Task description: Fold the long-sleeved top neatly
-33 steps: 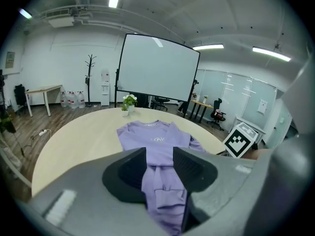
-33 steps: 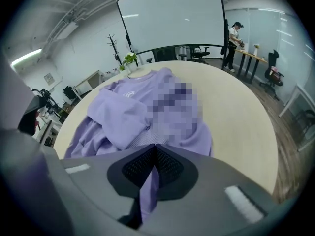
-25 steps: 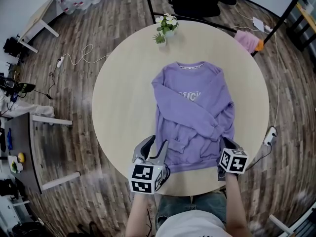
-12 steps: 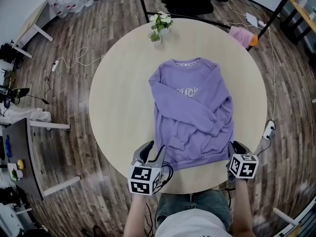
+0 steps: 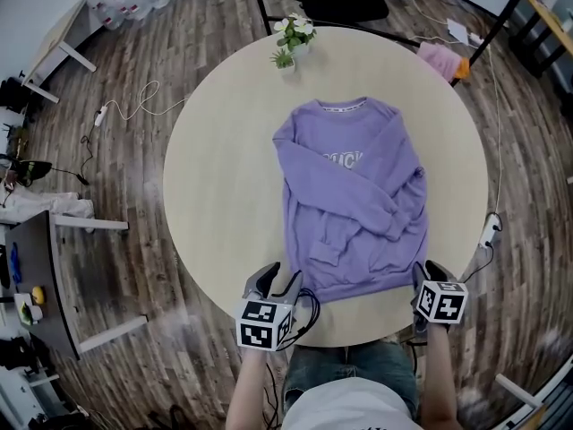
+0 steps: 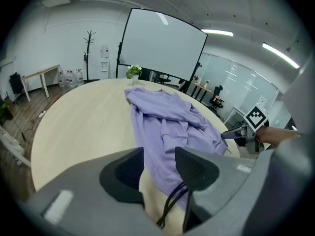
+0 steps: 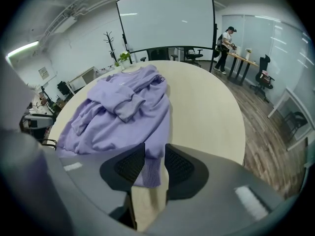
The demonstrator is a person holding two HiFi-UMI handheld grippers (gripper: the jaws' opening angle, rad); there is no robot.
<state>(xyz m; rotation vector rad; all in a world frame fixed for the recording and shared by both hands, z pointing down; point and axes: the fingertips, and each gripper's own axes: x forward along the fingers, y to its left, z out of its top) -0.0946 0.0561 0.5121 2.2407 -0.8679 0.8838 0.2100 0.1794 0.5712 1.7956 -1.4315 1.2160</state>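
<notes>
The 2 fingers of the right gripper stand narrow and pinch 1 ribbed hem corner of the purple long-sleeved top. The fingers of the left gripper are wider apart, and the other hem corner lies loose between them. The top lies on the round bench, hem toward the person, sleeves folded over its front. A small plant stands beyond the collar.

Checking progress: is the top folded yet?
Partly: on the top, sleeves lie across the front; the body lies flat, full length, on the table.
</notes>
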